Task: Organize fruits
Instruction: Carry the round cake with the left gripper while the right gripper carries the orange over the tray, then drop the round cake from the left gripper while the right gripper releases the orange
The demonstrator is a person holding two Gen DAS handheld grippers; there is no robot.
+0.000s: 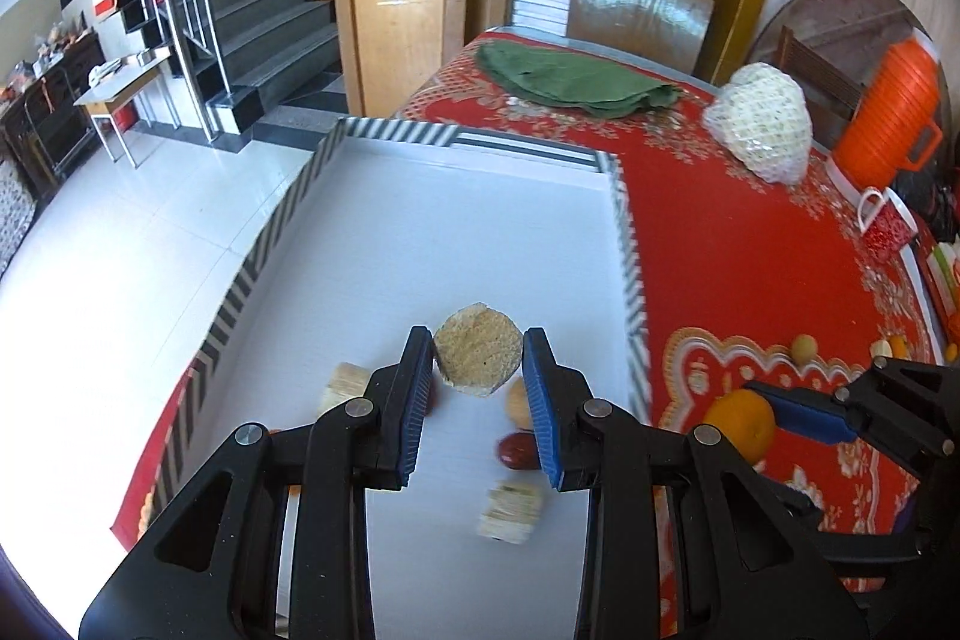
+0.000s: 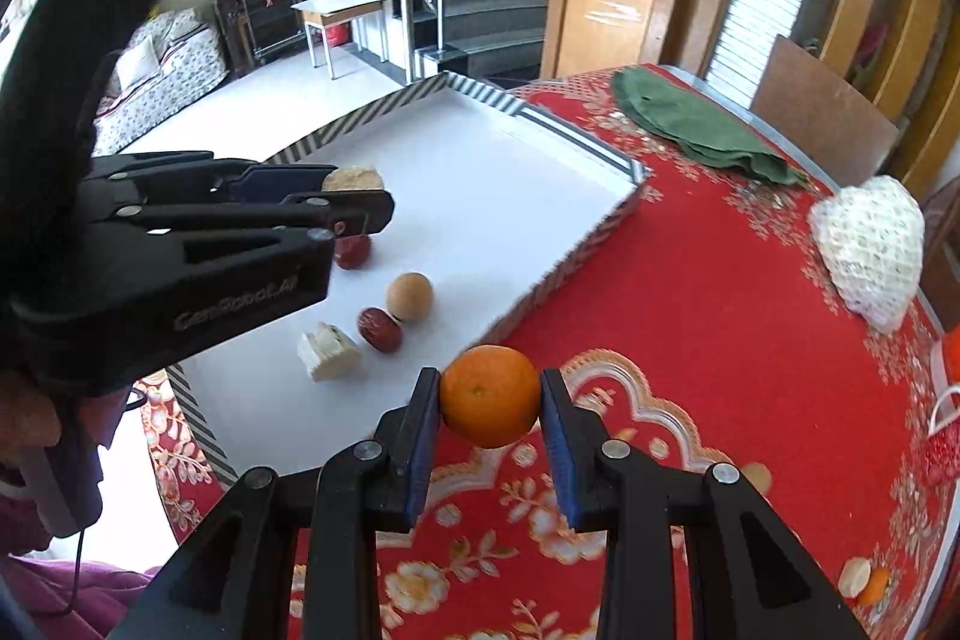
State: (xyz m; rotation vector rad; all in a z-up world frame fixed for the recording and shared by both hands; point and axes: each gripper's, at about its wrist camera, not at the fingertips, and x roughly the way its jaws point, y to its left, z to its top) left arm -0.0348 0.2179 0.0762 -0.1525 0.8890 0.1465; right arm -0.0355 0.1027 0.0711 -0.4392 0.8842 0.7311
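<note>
Both fruits held over the tray's near end.

Orange (image 2: 491, 396) clamped in right gripper (image 2: 491, 403) above the tablecloth (image 2: 720, 316), beside white tray (image 2: 480, 172); left gripper (image 1: 478, 361) clamps tan cut fruit (image 1: 477, 358) over tray. Risk: narrow pad contact, orange may slip and roll.

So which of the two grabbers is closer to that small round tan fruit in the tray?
Left. The left gripper hangs over the tray, near the tan fruit. The right gripper is over the tablecloth beyond the tray's edge, clamped on an orange.
</note>
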